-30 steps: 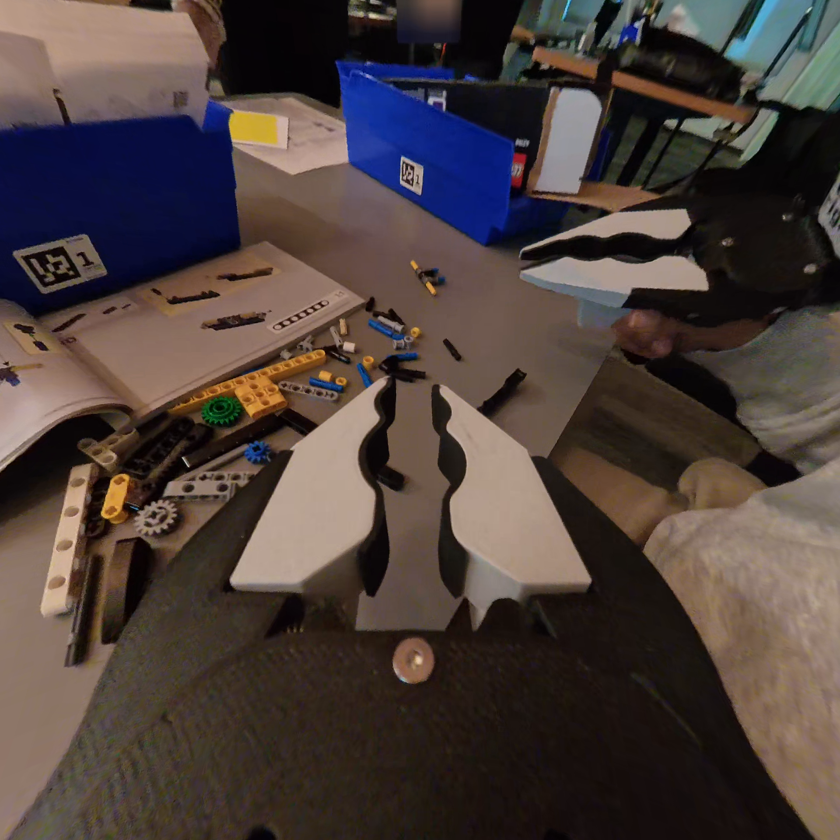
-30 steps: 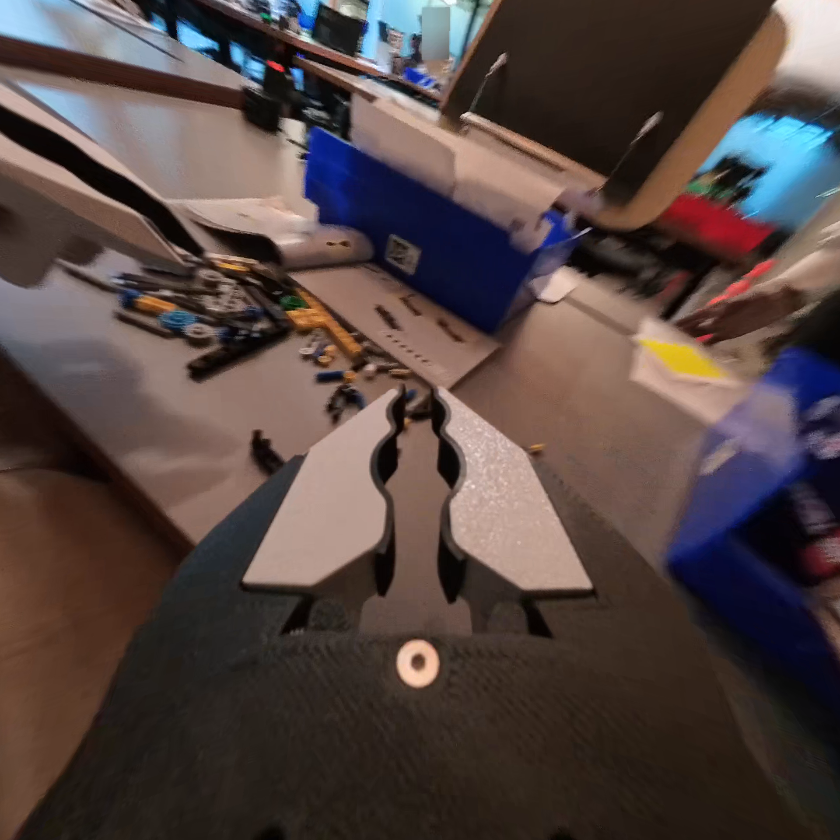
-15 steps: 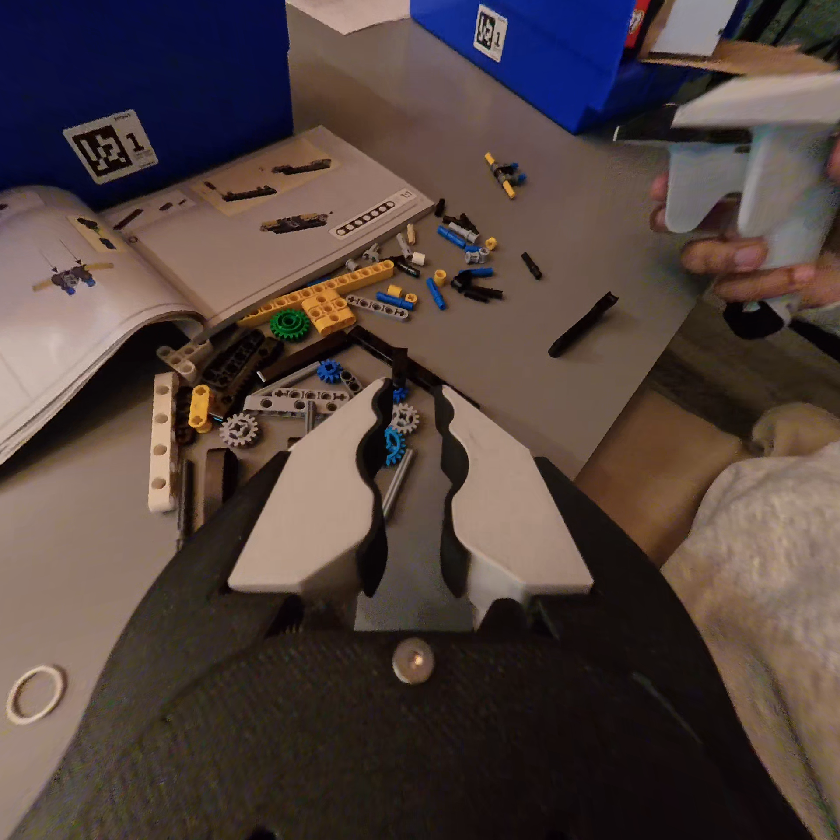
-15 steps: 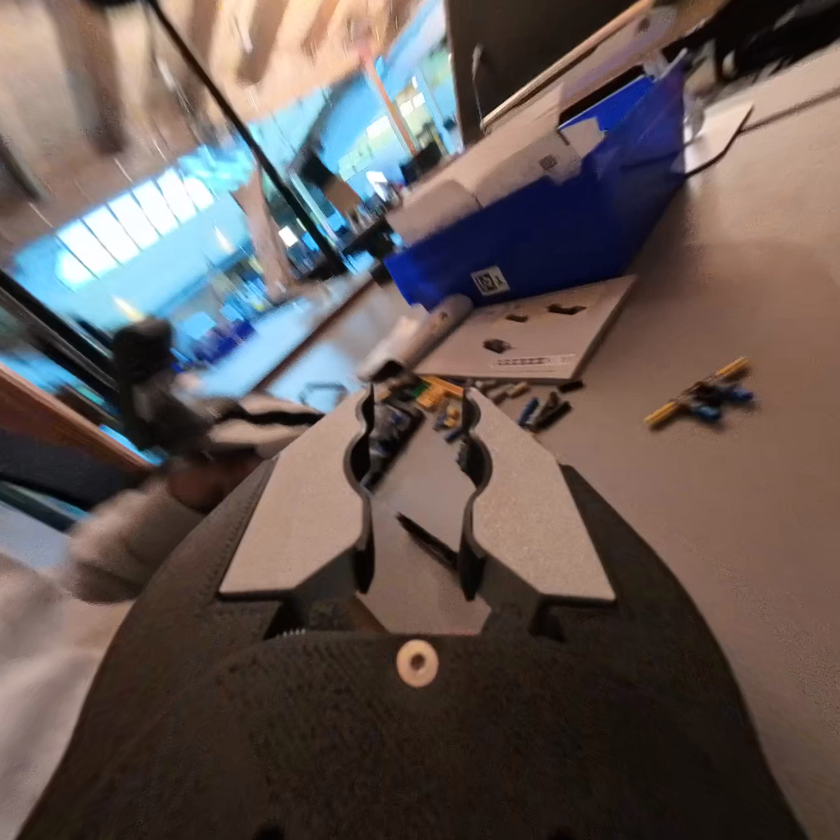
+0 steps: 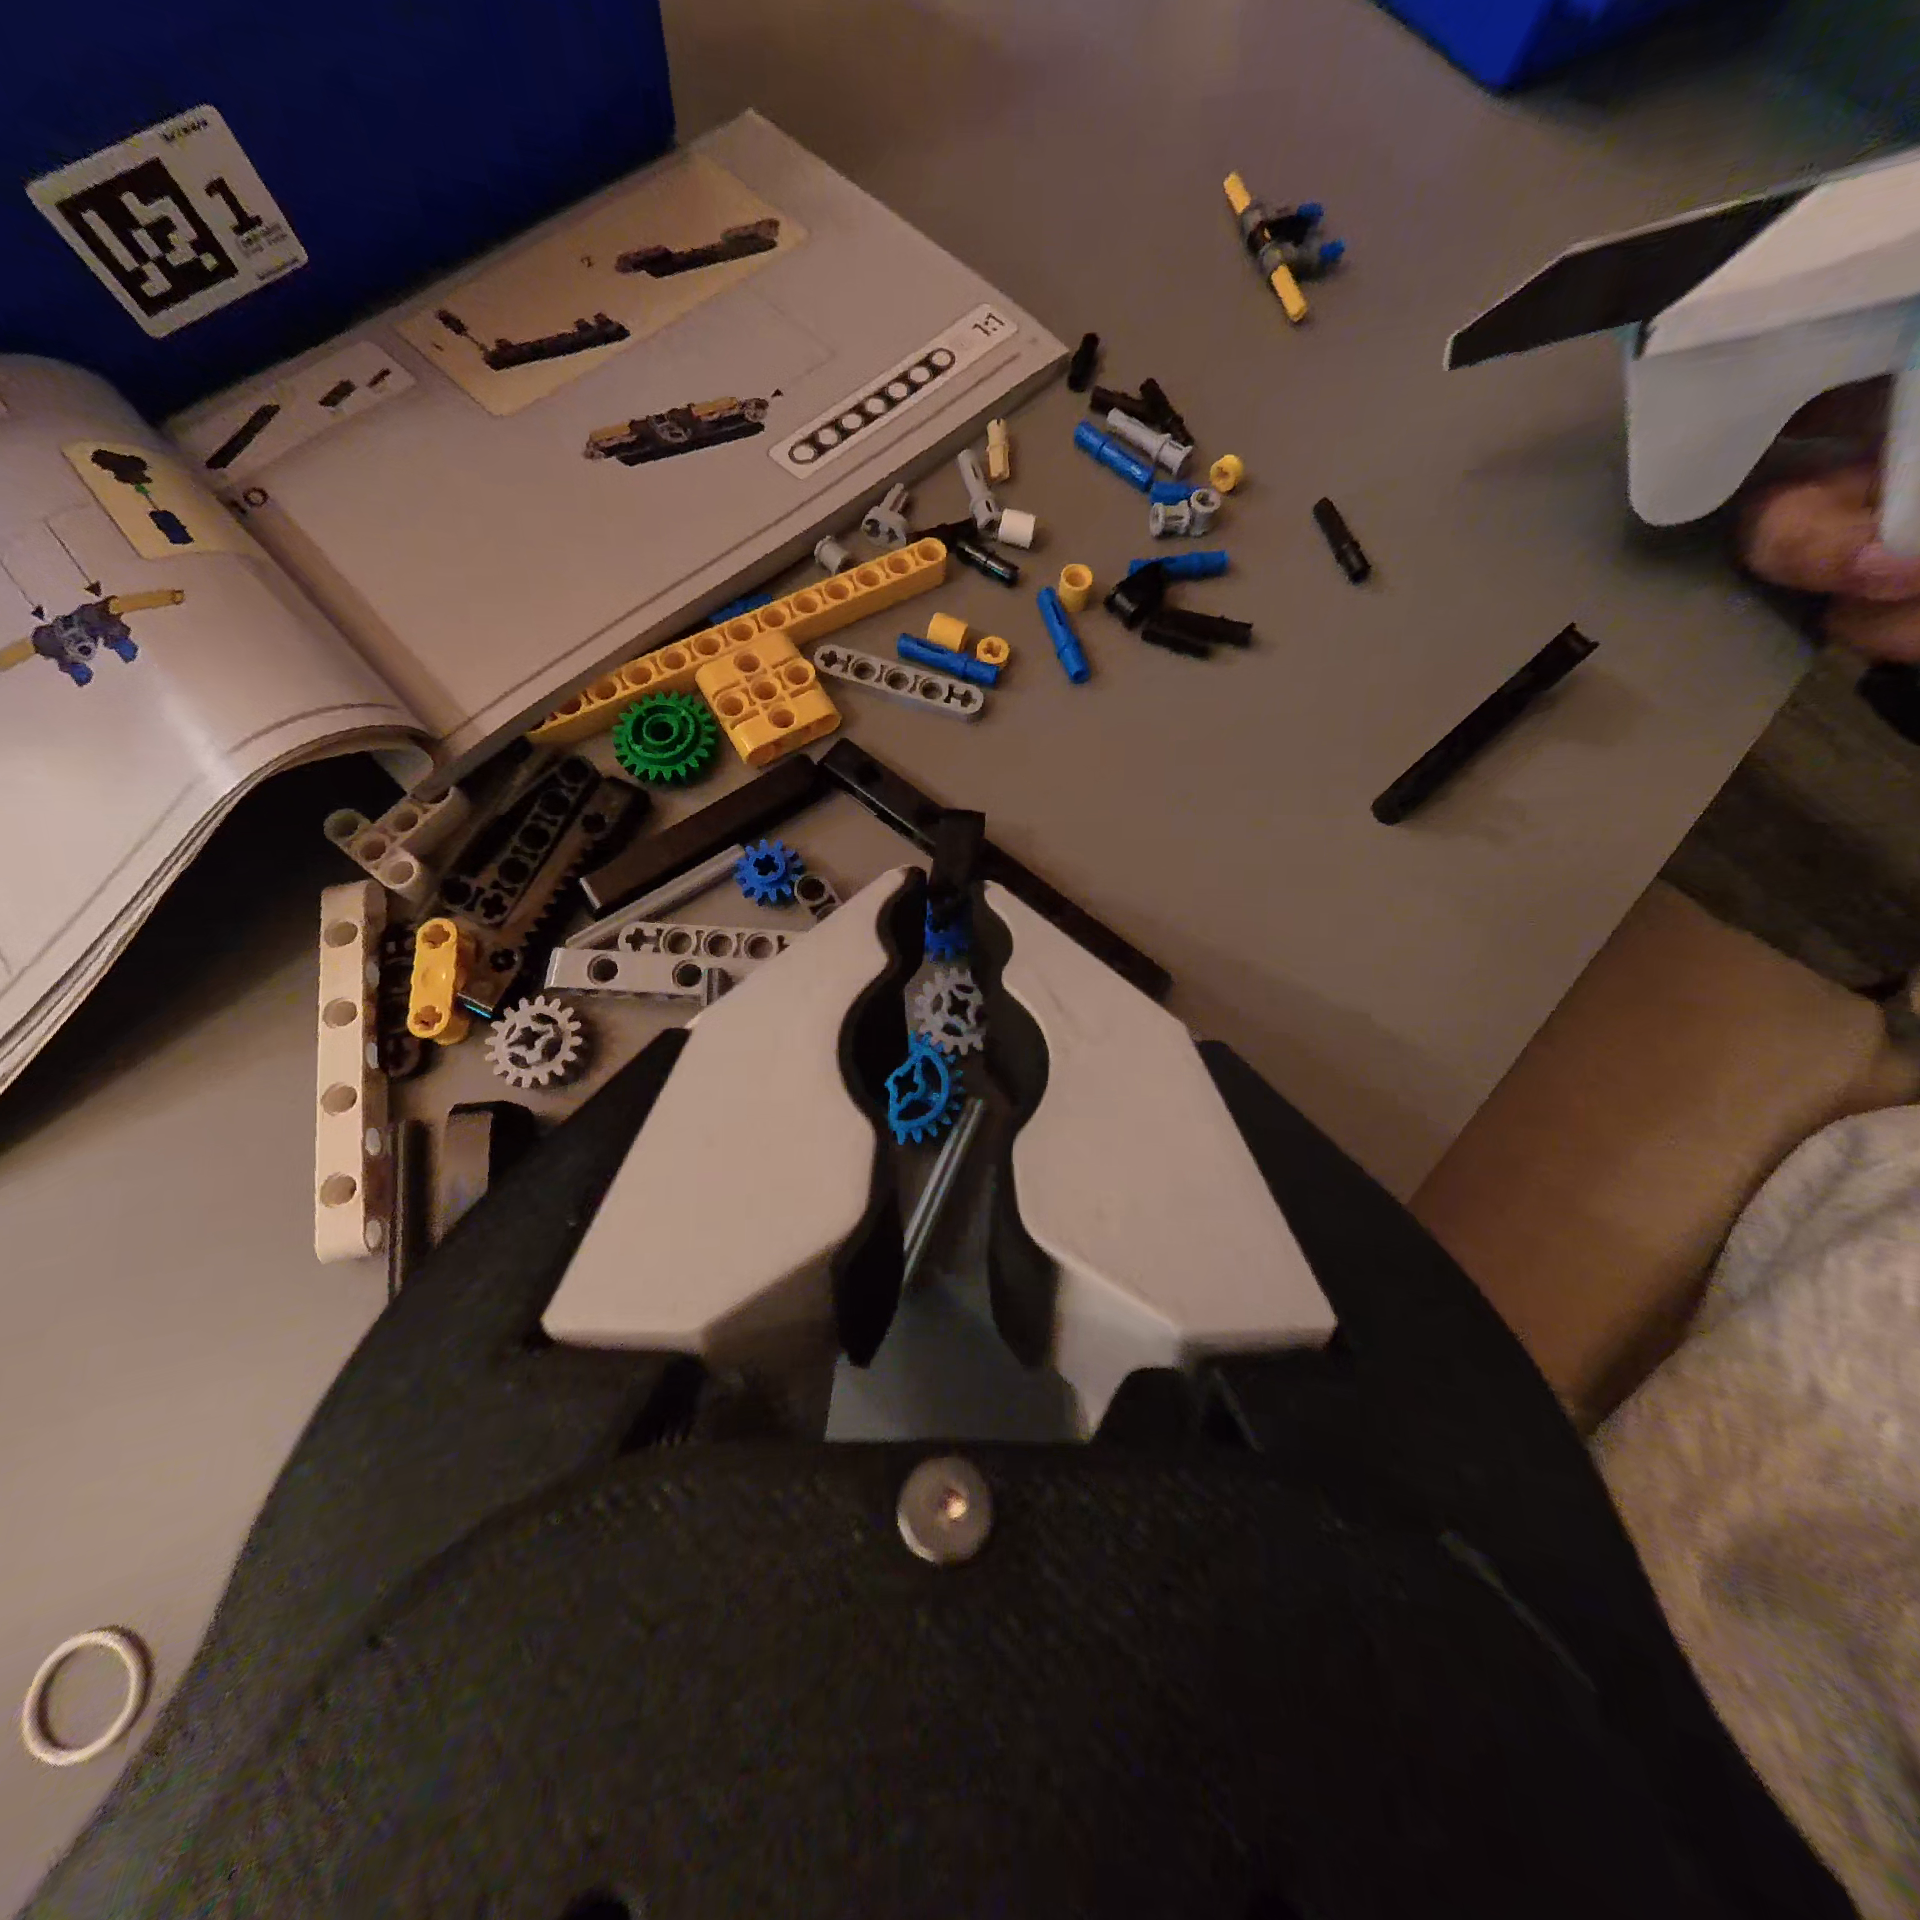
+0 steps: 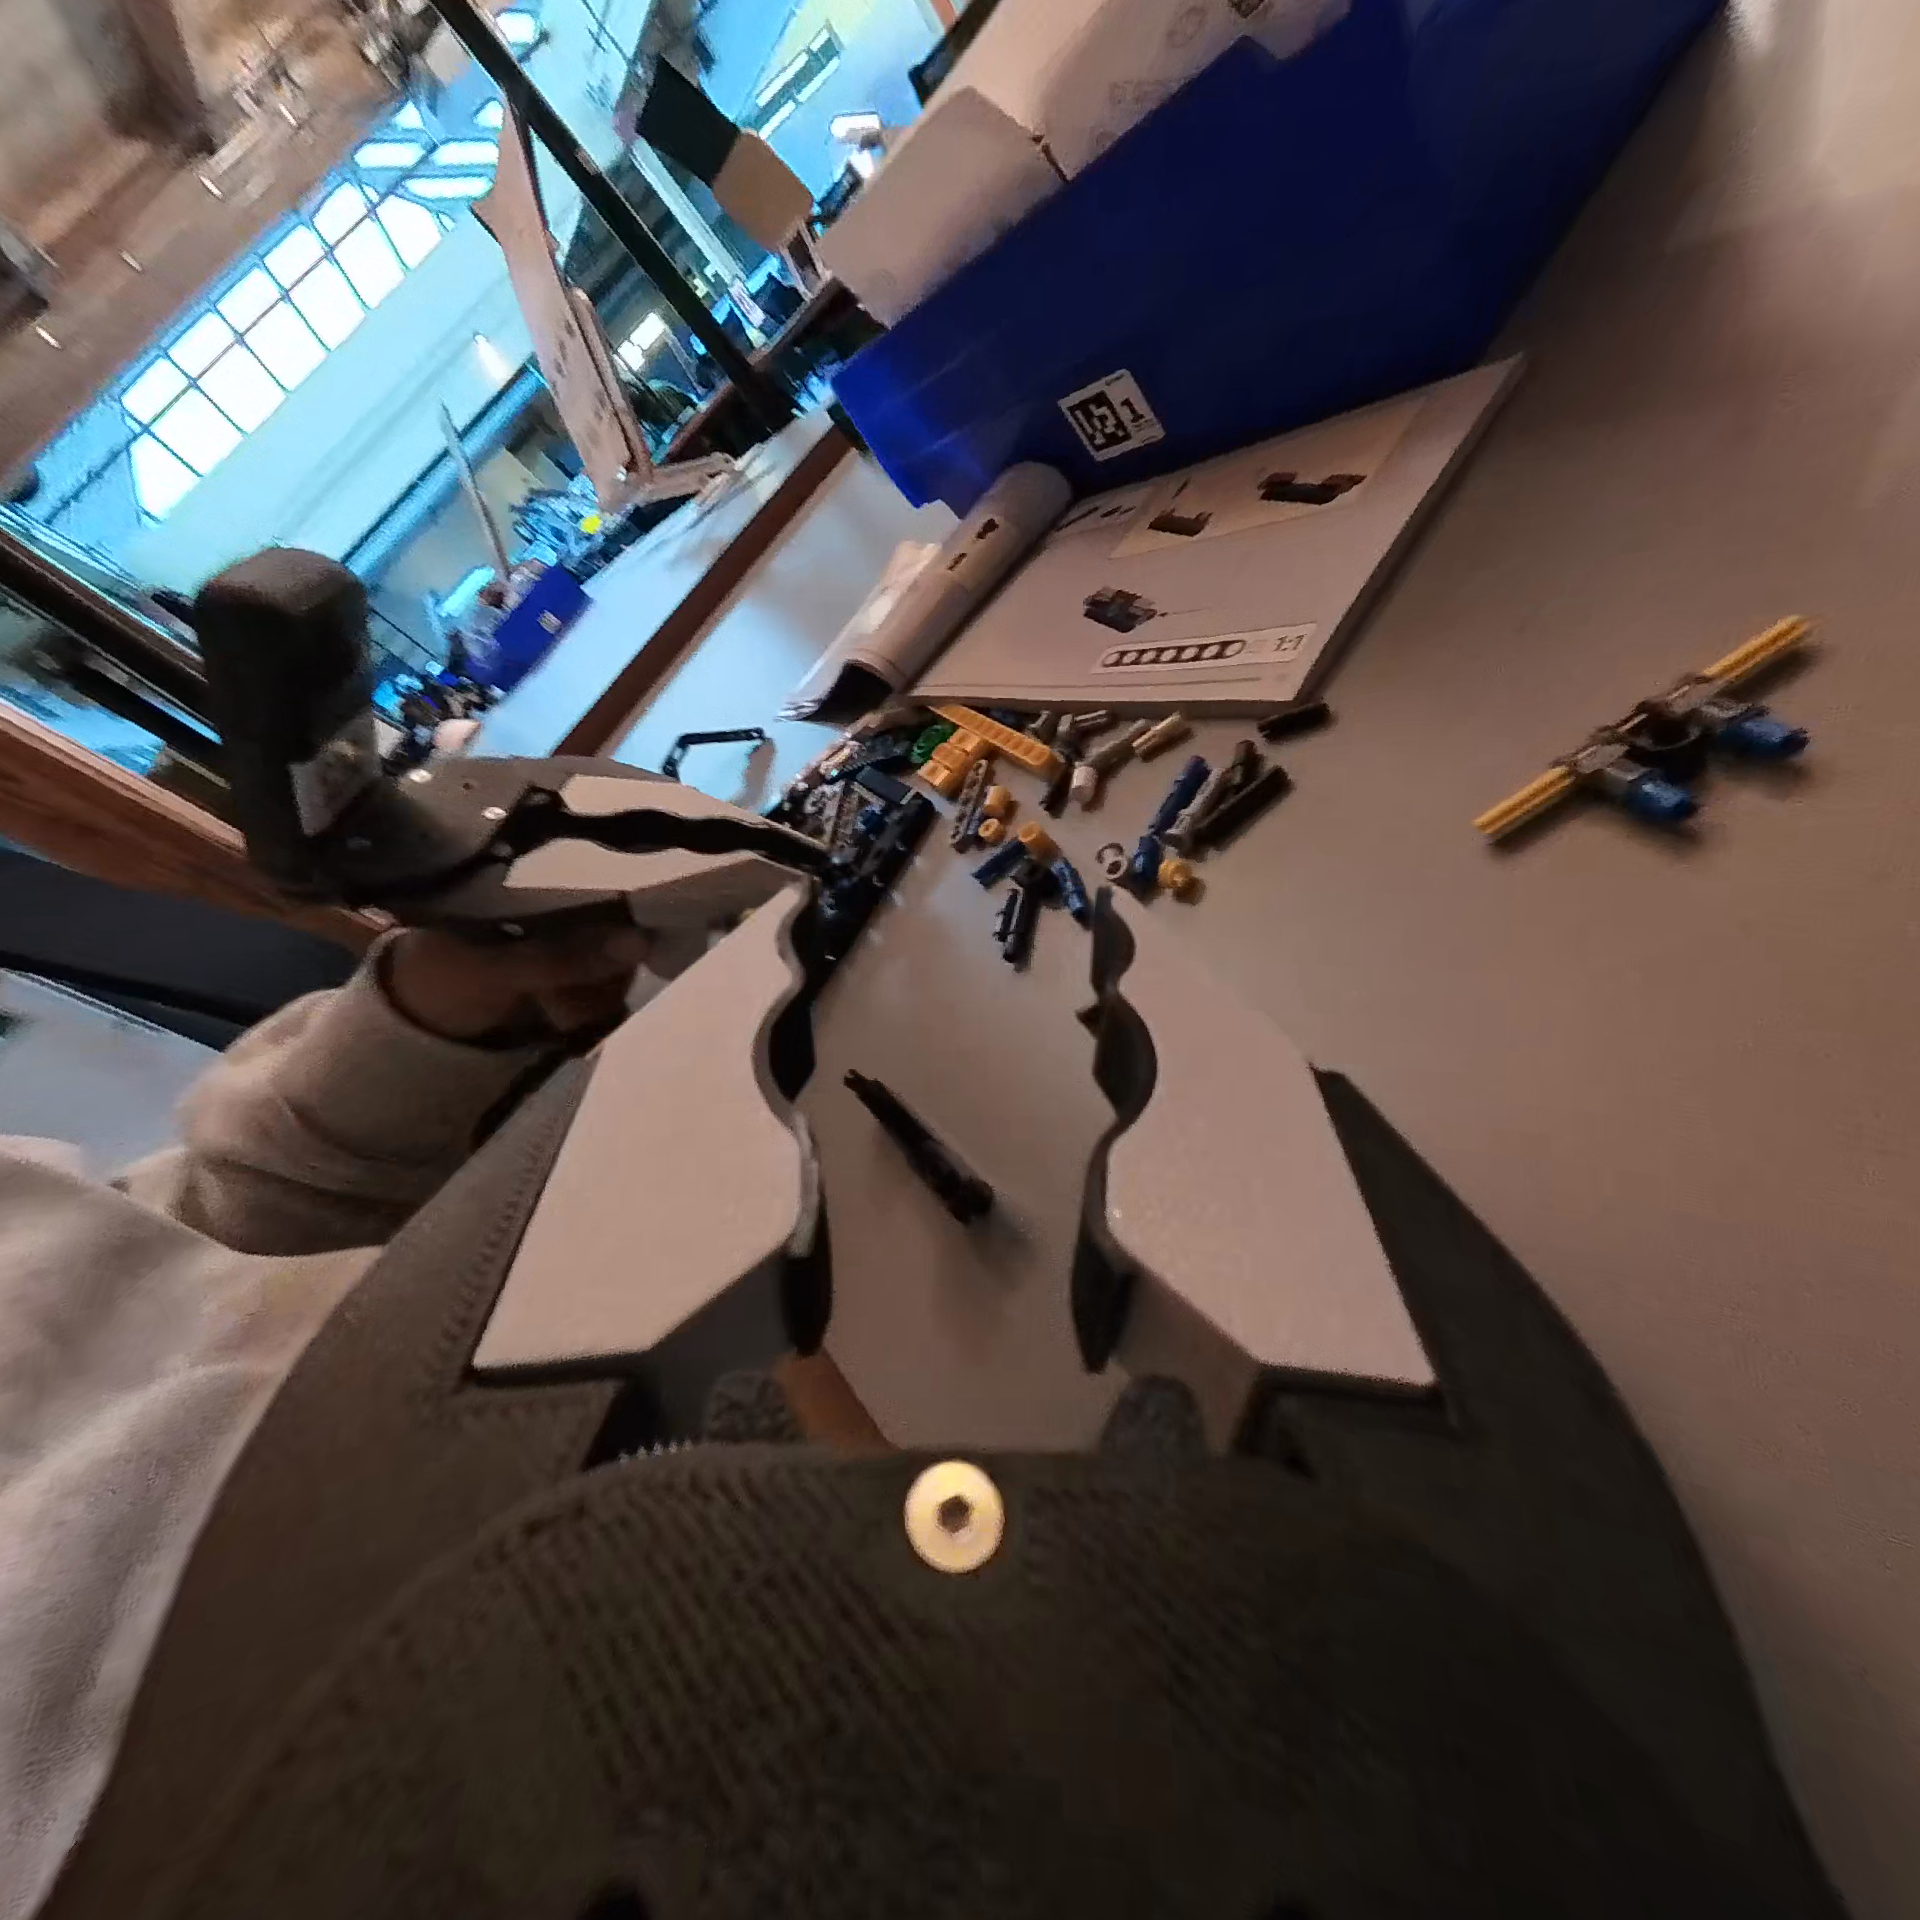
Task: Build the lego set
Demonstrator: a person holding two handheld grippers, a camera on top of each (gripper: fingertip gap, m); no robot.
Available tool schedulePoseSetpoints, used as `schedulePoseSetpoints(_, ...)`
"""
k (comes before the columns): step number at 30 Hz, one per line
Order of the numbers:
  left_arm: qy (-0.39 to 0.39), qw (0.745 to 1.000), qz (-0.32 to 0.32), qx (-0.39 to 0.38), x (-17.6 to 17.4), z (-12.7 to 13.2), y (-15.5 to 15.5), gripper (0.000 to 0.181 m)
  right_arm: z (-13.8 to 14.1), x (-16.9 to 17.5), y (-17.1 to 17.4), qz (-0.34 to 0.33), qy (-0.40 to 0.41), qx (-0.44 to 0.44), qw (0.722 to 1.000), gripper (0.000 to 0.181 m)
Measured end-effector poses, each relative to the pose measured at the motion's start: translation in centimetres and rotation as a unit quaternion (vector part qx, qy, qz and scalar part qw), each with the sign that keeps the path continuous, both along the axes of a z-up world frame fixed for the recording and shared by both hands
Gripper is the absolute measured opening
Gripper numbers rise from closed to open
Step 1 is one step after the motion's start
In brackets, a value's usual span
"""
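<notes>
Since half a second ago, the left gripper has been pressing lower over the pile of loose parts, and its fingers have been narrowing; now they are standing nearly together, with a thin black piece poking up between the tips. Whether they are actually clamping it I cannot tell. Seen through the gap behind the tips are lying a blue gear and a grey gear.

Taking the open instruction booklet as the landmark: a long yellow beam is lying along its near edge, a green gear is sitting just beside that beam, and small blue, black and yellow pins are lying scattered off its right corner. A small yellow-axle assembly is lying well apart from the booklet, on bare table.

The right gripper is hovering with its fingers wide apart, a black axle lying on the table between them, untouched.
</notes>
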State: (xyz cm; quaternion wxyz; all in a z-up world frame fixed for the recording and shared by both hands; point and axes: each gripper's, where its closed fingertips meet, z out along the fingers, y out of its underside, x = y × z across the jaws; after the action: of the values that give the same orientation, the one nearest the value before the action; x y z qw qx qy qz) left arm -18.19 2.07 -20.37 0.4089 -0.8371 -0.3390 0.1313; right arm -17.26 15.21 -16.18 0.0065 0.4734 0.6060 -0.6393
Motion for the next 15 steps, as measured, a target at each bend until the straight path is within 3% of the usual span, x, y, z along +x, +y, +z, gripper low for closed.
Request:
schedulePoseSetpoints(5, -0.029, 0.988, -0.005, 0.151, 0.3, 3.6, 1.1, 0.005, -0.3, 0.1, -0.7, -0.003, 0.054, 0.086, 0.995, 0.042)
schedulePoseSetpoints(10, -0.176, 0.913, -0.051, 0.364, 1.4, 6.9, 2.5, 0.005, 1.3, 1.6, -4.2, 0.06, 0.163, 0.153, 0.973, 0.046)
schedulePoseSetpoints(15, -0.254, 0.876, -0.117, 0.394, 3.1, 7.2, 3.2, 0.004, 1.4, 4.2, -7.3, 0.157, 0.246, 0.203, 0.935, 0.045)
